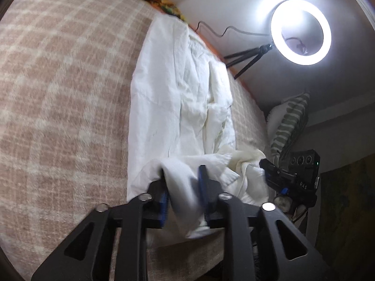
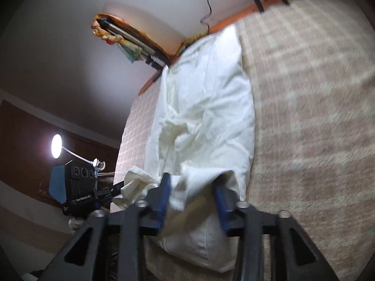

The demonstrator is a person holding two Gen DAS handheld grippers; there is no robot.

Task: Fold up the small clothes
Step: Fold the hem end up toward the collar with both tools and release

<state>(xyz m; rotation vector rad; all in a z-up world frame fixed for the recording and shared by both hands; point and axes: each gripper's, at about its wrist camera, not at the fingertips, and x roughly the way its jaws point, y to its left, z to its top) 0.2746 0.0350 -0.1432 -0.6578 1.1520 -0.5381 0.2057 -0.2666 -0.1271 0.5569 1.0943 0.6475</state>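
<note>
Left gripper frame: matte black, four flat struts fanning toward the fingers, the outer two with long triangular cut-outs.
Left gripper fasteners: four round silver screw heads at the strut joints; the far-right one glints bright.
Left gripper pads: blue, ribbed on the inner face, set in black finger blocks.
Right gripper frame: same black struts and cut-outs, with silver screw heads, duller here.
Right gripper pads: blue, finely ridged.
Camera housings: each gripper, seen from the other's view, carries a black box with three round lenses; small white lettering is too blurred to read, and one shows a green dot.
</note>
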